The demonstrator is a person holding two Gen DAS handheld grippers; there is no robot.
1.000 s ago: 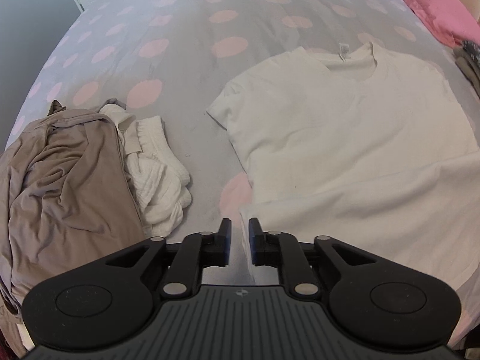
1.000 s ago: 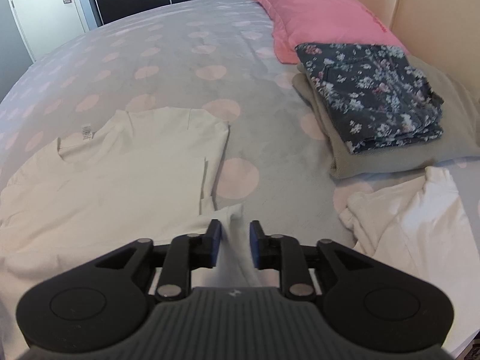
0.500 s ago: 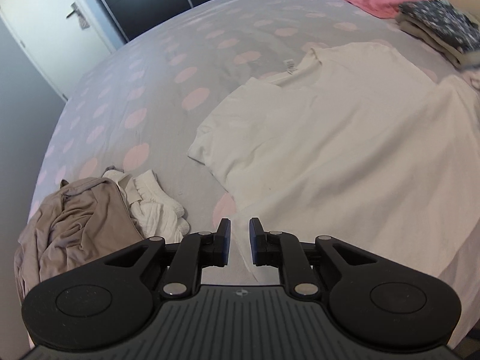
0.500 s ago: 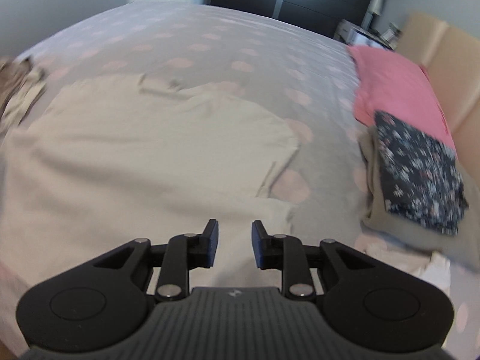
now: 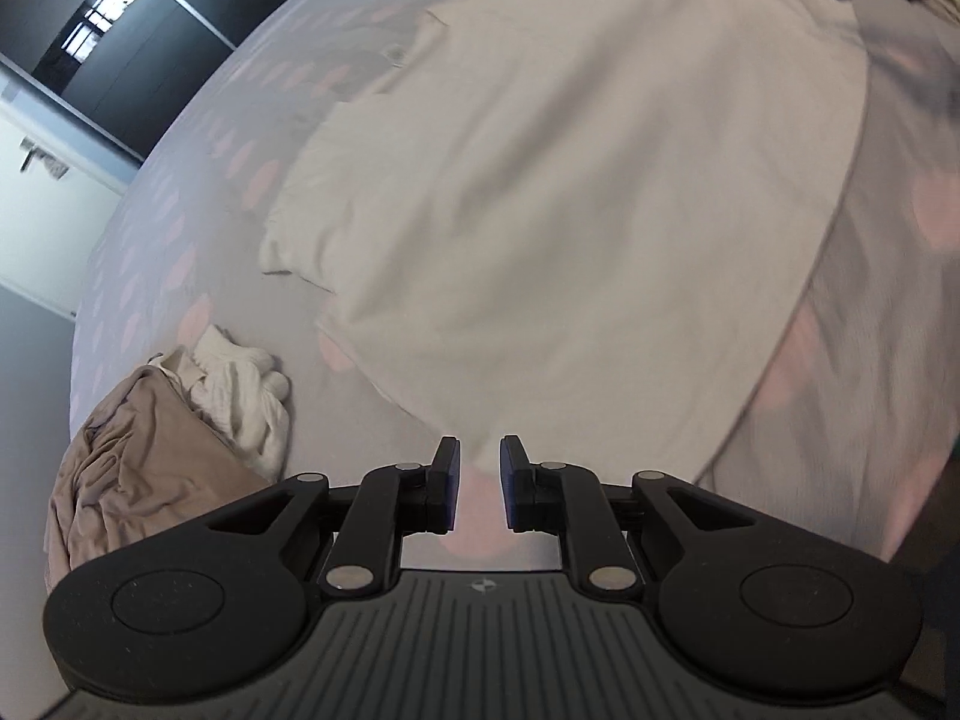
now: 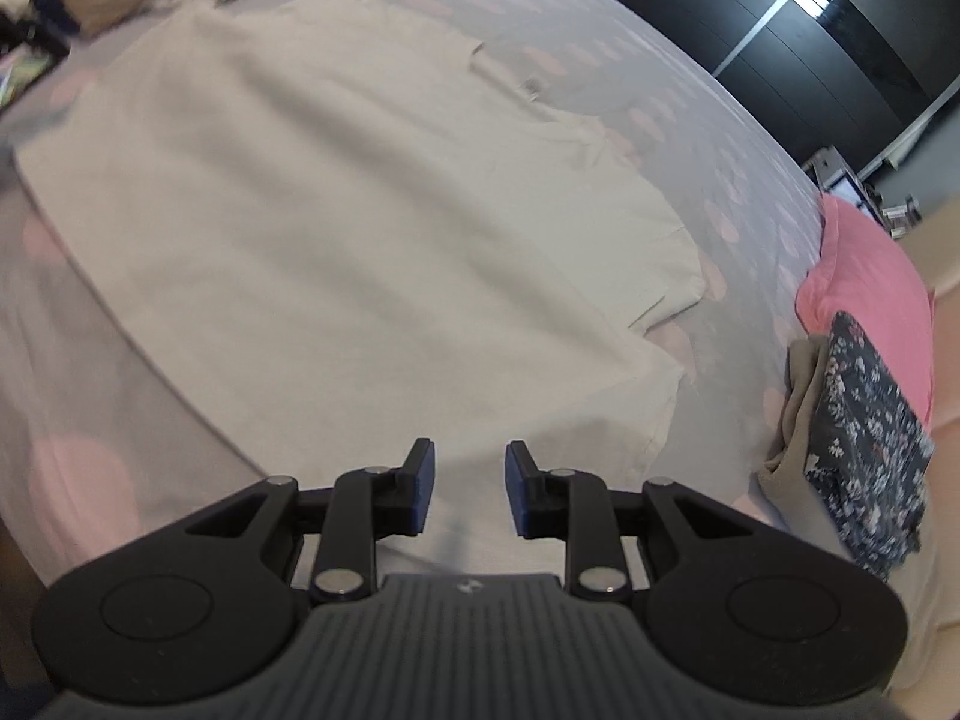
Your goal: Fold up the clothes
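Fabric lies just ahead of both tools. The left tool [image 5: 478, 483] has its jaws a little apart and opening, with nothing between them; under its tips is the bed cover [image 5: 150, 252], and the bottom corner of the white T-shirt [image 5: 570, 180] sits just beyond. The right tool [image 6: 462, 489] has jaws set wider and also opening, empty, hovering over the shirt's hem near its other bottom corner.

A second ago each tool faced the shirt squarely from the foot of the bed, and the right one had the corner between its pads; since then both have swung outward and rolled, so each view now looks across the shirt at a slant. The shirt itself has stayed spread flat, collar away from the person. I read this as the smoothing being over and the tools moving to the shirt's sides for the first fold.

Farther off, crumpled beige and white clothes [image 5: 168, 426] wait beside the shirt; folded floral and grey garments [image 6: 864, 444] rest by the pink pillow [image 6: 870, 276].
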